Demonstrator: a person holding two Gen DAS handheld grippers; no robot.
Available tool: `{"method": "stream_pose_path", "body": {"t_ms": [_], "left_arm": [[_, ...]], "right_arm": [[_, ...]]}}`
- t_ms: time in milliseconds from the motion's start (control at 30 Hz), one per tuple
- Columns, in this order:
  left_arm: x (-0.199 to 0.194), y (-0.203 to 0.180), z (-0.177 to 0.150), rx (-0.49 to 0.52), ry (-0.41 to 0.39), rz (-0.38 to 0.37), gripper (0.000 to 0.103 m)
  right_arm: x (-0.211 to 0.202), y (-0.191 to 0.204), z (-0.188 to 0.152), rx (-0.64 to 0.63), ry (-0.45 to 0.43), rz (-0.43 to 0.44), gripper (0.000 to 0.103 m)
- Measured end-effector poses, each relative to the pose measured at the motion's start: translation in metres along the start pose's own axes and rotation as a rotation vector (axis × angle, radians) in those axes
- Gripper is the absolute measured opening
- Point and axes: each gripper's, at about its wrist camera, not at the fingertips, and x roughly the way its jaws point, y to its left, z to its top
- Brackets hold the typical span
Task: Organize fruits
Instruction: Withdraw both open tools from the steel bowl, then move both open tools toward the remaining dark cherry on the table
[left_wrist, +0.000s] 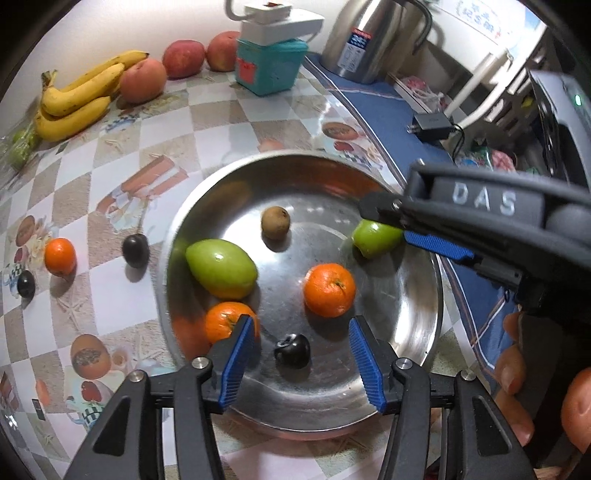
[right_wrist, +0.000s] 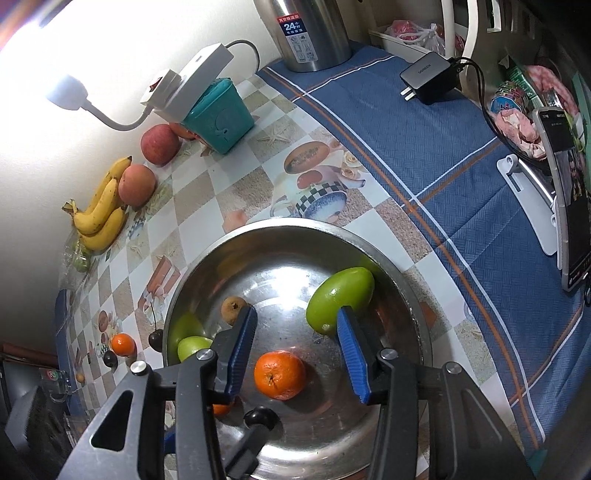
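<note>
**A:** Where do the fruits lie?

**B:** Most sit in the steel bowl near the front edge of the table: two tangerines, two green fruits, a small brown fruit and a dark cherry. Out on the tablecloth beside the bowl's left rim are another tangerine and two dark cherries. Bananas and apples line the back edge by the wall.

**A:** And the jaws?

**B:** The left gripper stands released over the bowl's near side, the dark cherry lying free between its pads, untouched. The right gripper is likewise parted, with a tangerine below the gap and the green fruit just behind one pad; neither looks pinched.

**A:** How would the loose ones handle?

**B:** My guess: the tangerine is light, with a soft, slightly grippy peel, so take it across its middle with modest pressure. The cherries are small, smooth and round; they would likely squirt out of ribbed pads or bruise, so close gently across the widest part, or catch the stem where one shows.

**A:** Risks?

**B:** The bowl is slick, so anything dropped in may roll and knock its neighbours.
</note>
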Motion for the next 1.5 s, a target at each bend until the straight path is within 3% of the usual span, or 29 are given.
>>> {"method": "stream_pose_path", "body": {"t_ms": [367, 933, 1067, 1200, 1300, 1367, 1500], "left_arm": [[-0.024, 0.041, 0.011, -0.136, -0.061, -0.003, 0.062], [-0.042, 0.120, 0.007, -0.405, -0.126, 0.120, 0.073], [-0.042, 0.131, 0.005, -0.452, -0.118, 0.137, 0.081], [-0.039, 0.135, 0.003, -0.473, -0.107, 0.152, 0.085], [-0.038, 0.135, 0.002, -0.475, -0.109, 0.173, 0.102], [-0.038, 0.135, 0.002, -0.472, -0.110, 0.175, 0.103], [-0.037, 0.136, 0.001, -0.474, -0.108, 0.180, 0.103]], "right_arm": [[0.000, 0.003, -0.001, -0.010, 0.002, 0.002, 0.048], [-0.001, 0.020, -0.007, -0.077, 0.000, -0.007, 0.048], [0.000, 0.026, -0.009, -0.105, 0.003, -0.005, 0.049], [0.002, 0.029, -0.010, -0.123, 0.010, -0.004, 0.060], [0.003, 0.033, -0.011, -0.149, 0.015, 0.008, 0.065], [0.003, 0.035, -0.012, -0.159, 0.014, 0.008, 0.074], [0.005, 0.038, -0.014, -0.181, 0.013, 0.003, 0.075]]}}
